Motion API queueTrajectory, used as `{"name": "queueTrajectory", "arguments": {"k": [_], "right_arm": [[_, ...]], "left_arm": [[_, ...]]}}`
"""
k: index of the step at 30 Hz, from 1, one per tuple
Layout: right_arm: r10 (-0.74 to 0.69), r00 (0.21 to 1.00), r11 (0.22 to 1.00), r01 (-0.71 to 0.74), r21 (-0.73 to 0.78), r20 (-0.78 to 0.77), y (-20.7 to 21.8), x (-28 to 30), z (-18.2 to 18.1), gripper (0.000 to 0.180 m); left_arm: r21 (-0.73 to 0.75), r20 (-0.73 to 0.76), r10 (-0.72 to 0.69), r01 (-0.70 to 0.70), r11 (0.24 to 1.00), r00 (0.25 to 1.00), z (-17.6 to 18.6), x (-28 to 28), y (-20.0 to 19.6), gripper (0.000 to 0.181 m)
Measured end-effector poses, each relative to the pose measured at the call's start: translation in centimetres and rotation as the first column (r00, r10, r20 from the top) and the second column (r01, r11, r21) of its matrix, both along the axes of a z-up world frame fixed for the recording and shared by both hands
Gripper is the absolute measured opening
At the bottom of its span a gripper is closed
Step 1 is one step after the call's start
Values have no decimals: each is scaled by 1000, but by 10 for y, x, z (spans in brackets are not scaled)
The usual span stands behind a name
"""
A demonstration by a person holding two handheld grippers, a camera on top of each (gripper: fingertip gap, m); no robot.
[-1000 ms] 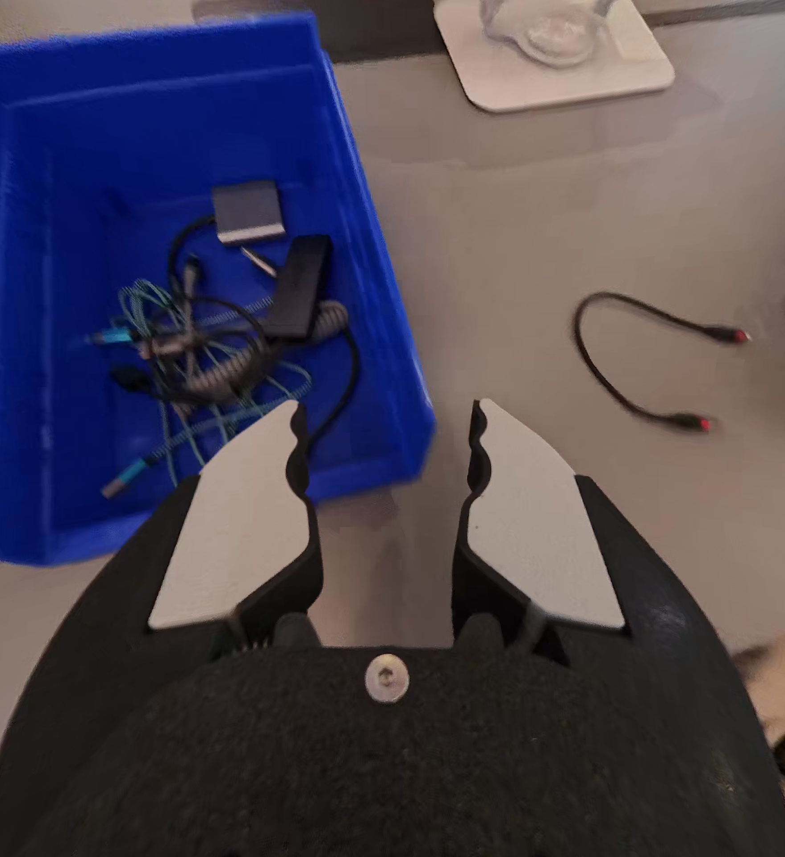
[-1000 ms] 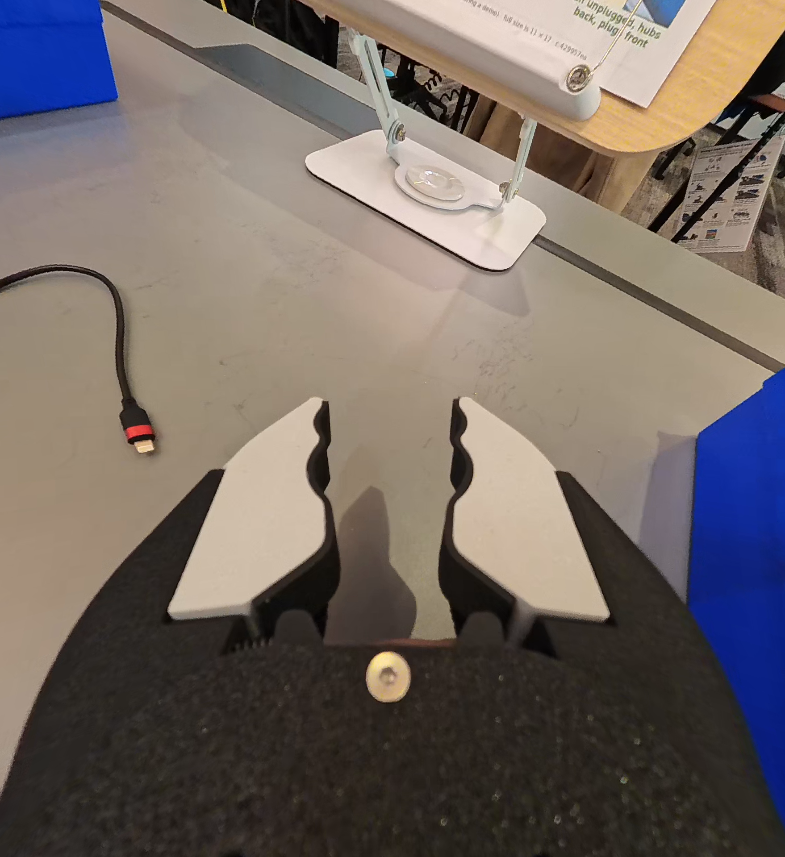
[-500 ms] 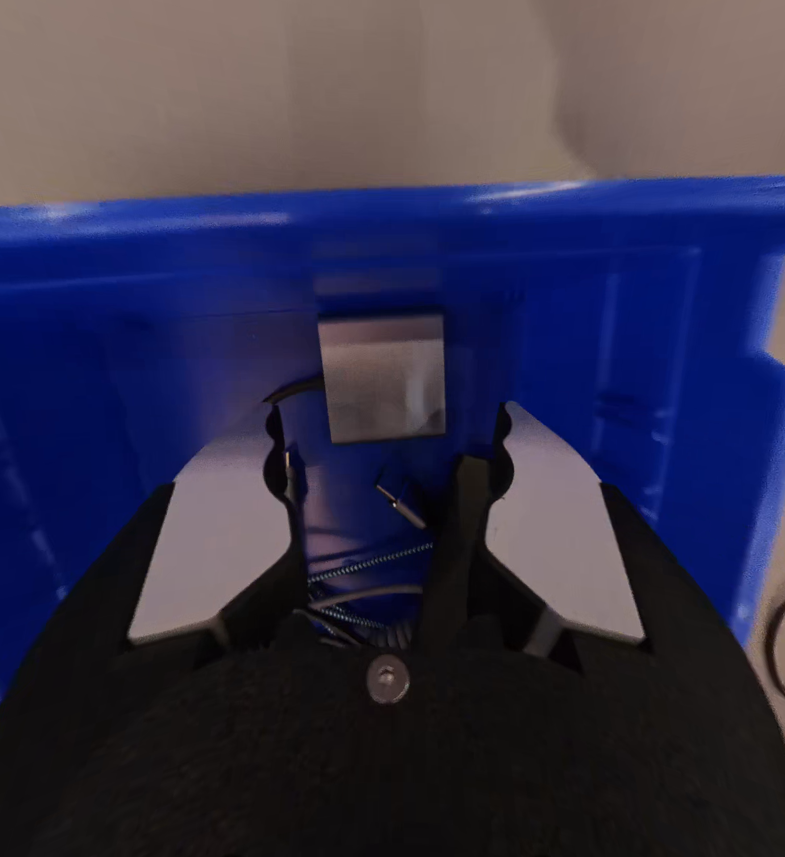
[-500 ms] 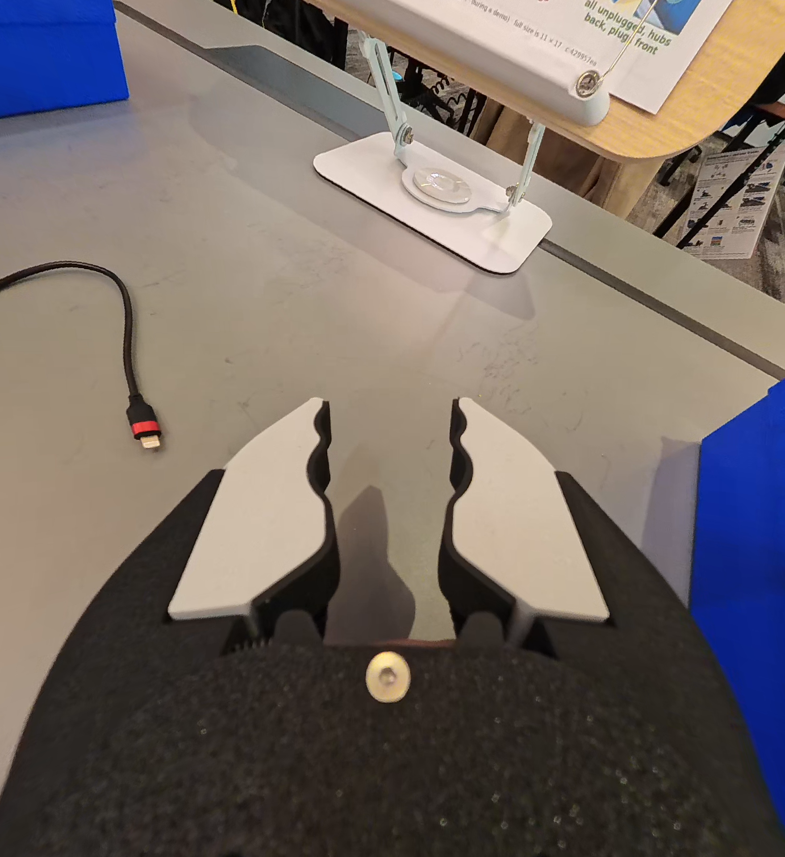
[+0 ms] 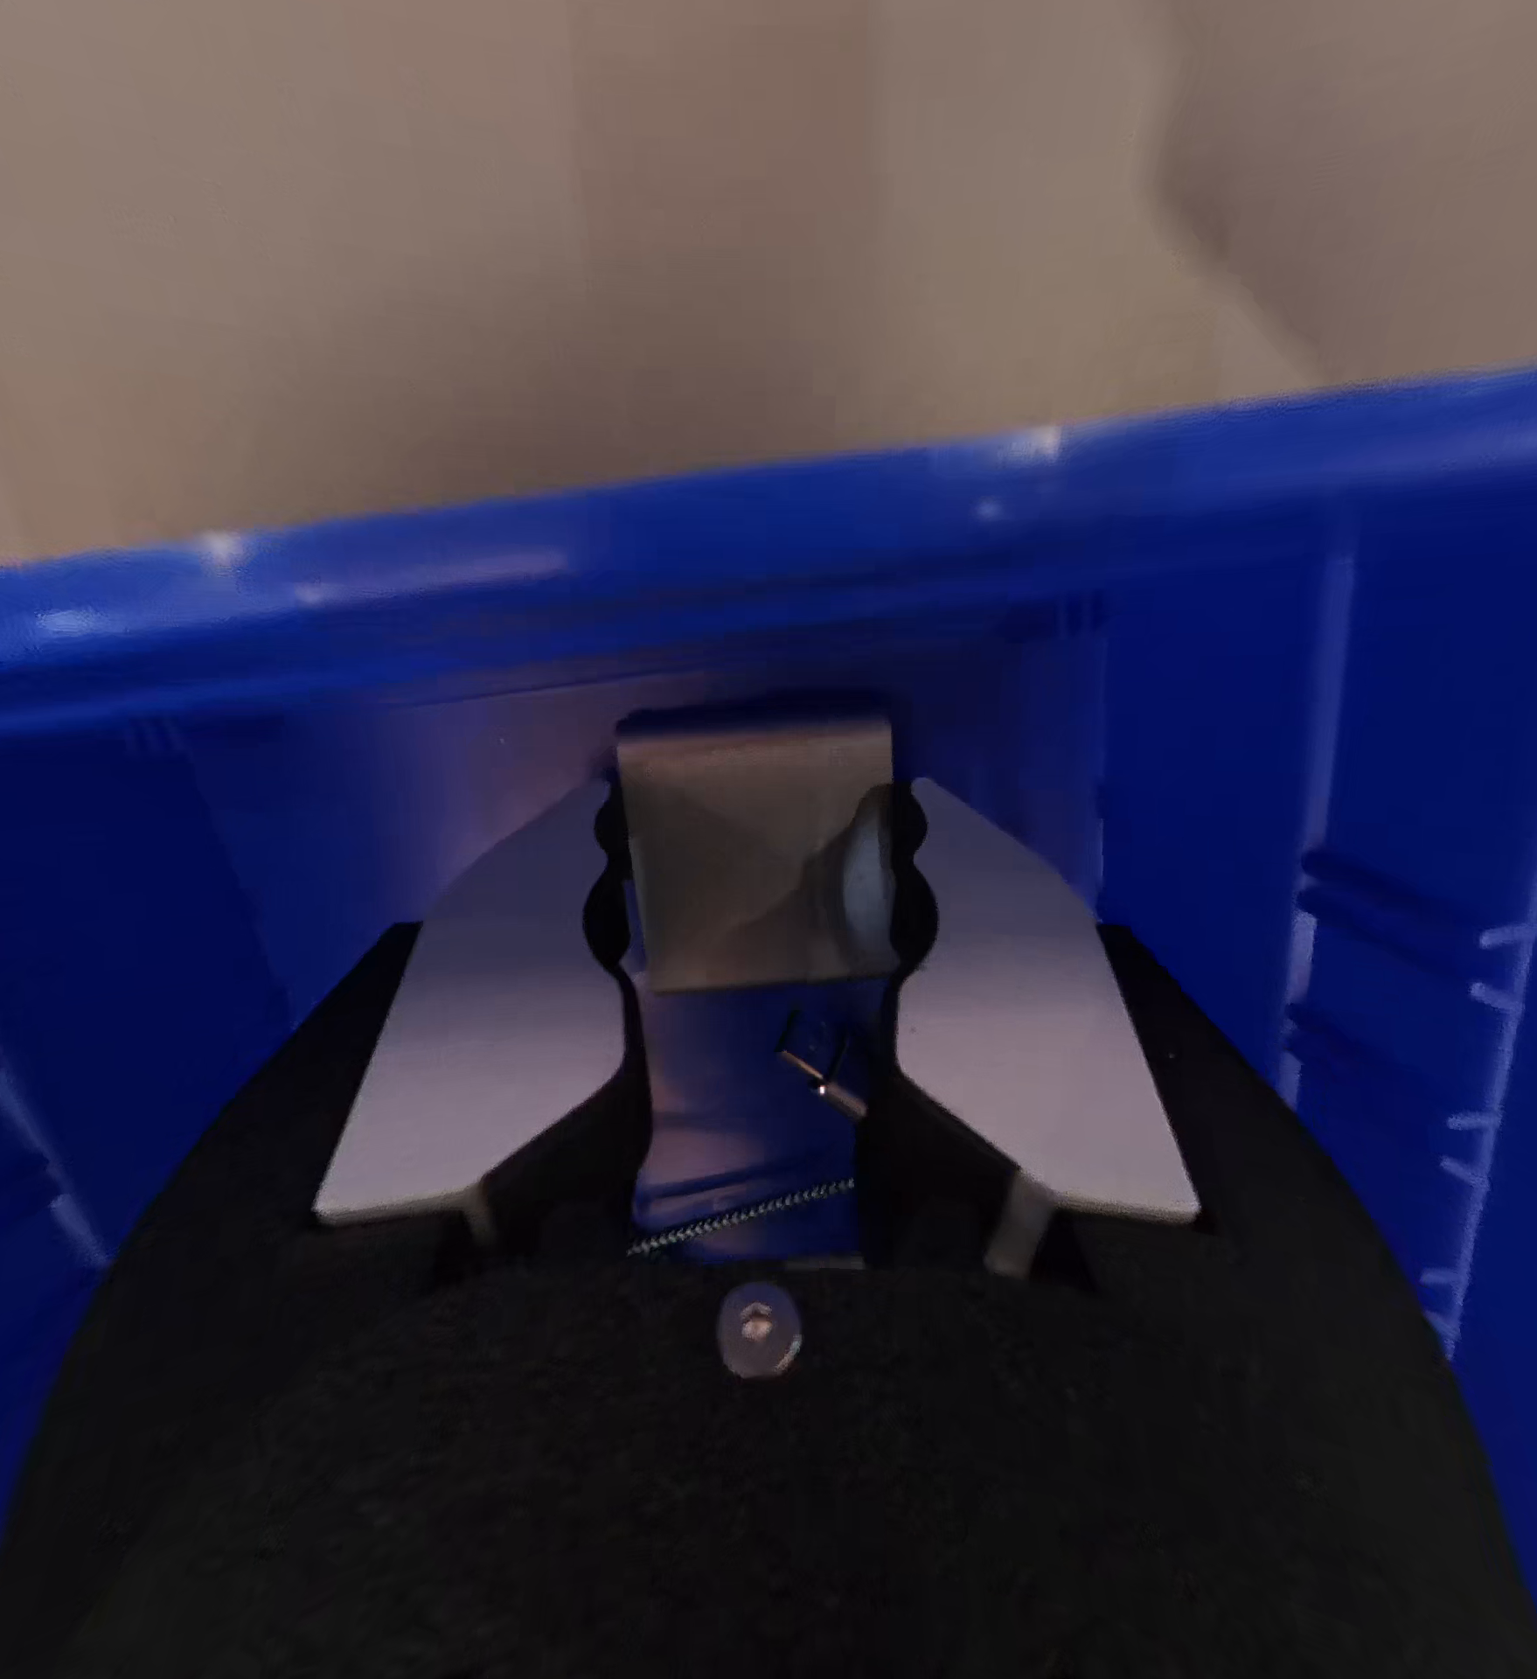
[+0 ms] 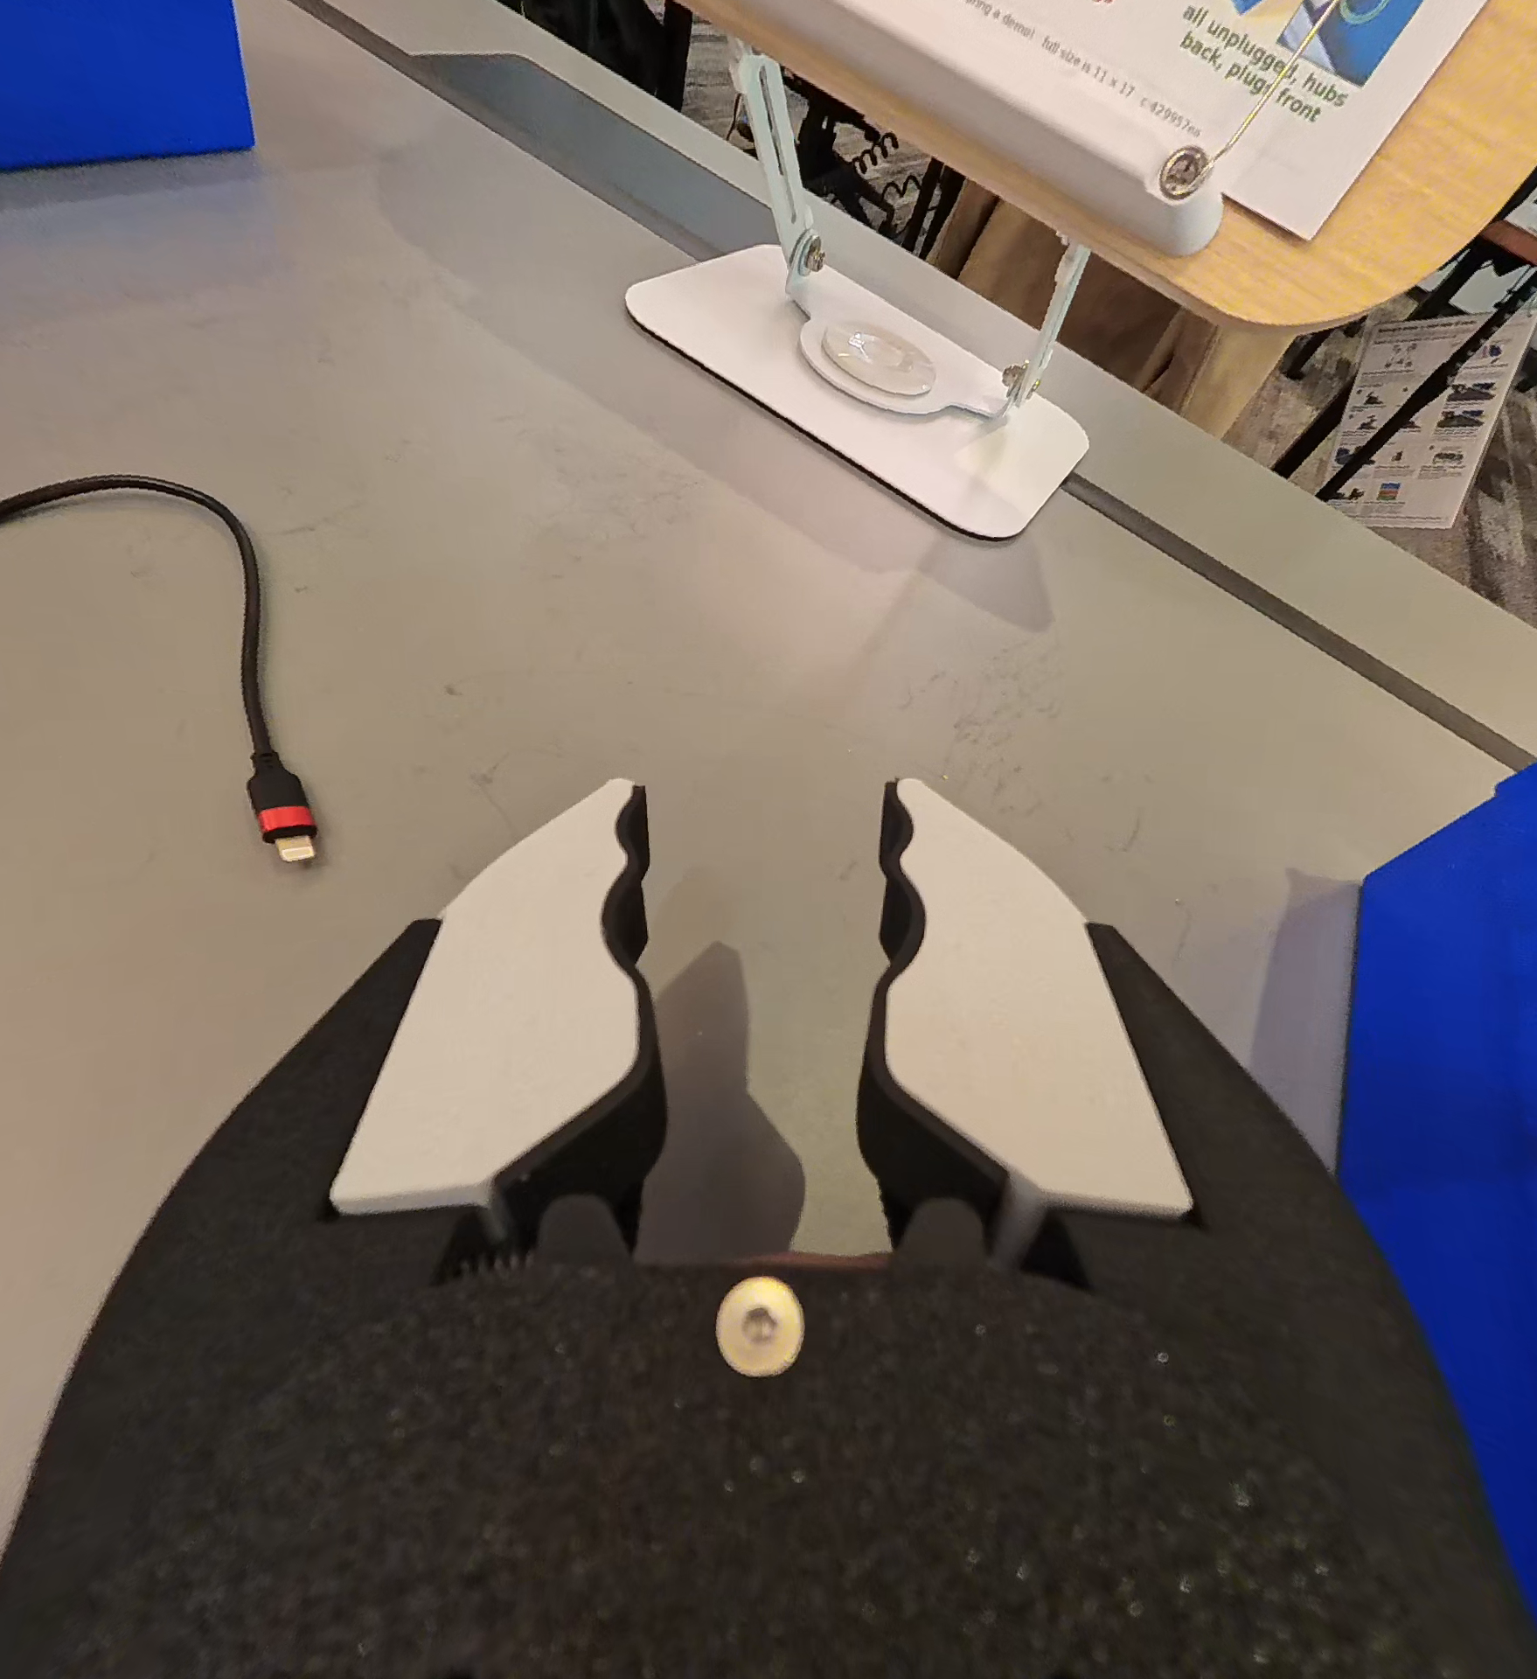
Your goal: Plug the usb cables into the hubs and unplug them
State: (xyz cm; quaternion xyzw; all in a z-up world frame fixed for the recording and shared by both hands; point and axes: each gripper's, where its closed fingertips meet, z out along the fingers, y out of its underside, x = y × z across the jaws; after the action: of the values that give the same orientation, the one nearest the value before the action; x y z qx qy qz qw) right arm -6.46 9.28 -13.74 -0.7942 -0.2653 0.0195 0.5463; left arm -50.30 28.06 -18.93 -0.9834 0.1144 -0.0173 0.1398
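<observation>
Inside the blue bin (image 5: pixel 202 818), the left gripper (image 5: pixel 760 818) has its jaws on either side of the grey hub (image 5: pixel 747 872), which fills the gap between the tips; whether they pinch it cannot be told. The right gripper (image 6: pixel 763 799) hovers over the table (image 6: pixel 565 591), jaws released and holding nothing, with the black cable (image 6: pixel 247 636) lying well to their left.
</observation>
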Motion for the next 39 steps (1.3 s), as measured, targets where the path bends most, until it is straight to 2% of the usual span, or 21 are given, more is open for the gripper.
{"name": "queueTrajectory", "arguments": {"k": [4, 7, 11, 15, 18, 20, 22, 25, 29, 33, 36, 39], "right_arm": [[-2, 1000, 1000, 2, 2, -3, 0, 1, 0, 48], [-3, 1000, 1000, 3, -2, -15, 0, 1, 1, 48], [-5, 1000, 1000, 4, -6, -18, 1, 2, 0, 48], [-4, 1000, 1000, 4, -7, -12, 1, 1, 0, 47], [-4, 1000, 1000, 4, -7, -21, 1, 2, 1, 47], [-5, 999, 1000, 5, -6, -37, 1, 3, 2, 47], [-6, 998, 1000, 5, -7, -58, 1, 4, 3, 47], [-5, 996, 1000, 5, -6, -86, 0, 6, 5, 47], [3, 995, 1000, -3, 1, -96, -1, 5, 7, 47], [5, 996, 1000, -5, 10, -91, -1, 5, 8, 47], [6, 995, 1000, -5, 11, -97, -1, 5, 9, 46], [5, 995, 1000, -4, 11, -99, -1, 6, 9, 46]], "left_arm": [[10, 30, -24, 24, 1000, 999, 6, 0, -9, 56], [72, 72, -52, 47, 996, 996, 34, 1, -12, 55], [243, 157, -156, 115, 963, 975, 115, 15, -21, 55], [407, 242, -316, 199, 891, 917, 202, 58, -47, 55], [490, 247, -445, 285, 824, 861, 243, 107, -76, 55], [511, 211, -525, 364, 778, 825, 252, 143, -97, 55], [498, 131, -584, 456, 737, 801, 243, 178, -115, 55], [428, 41, -666, 590, 685, 745, 206, 230, -137, 55], [348, 63, -743, 683, 642, 667, 152, 292, -156, 55], [245, 59, -818, 786, 567, 572, 95, 333, -166, 55], [145, 14, -871, 861, 488, 491, 58, 352, -171, 55], [84, 14, -918, 914, 397, 397, 38, 370, -179, 55]]}}
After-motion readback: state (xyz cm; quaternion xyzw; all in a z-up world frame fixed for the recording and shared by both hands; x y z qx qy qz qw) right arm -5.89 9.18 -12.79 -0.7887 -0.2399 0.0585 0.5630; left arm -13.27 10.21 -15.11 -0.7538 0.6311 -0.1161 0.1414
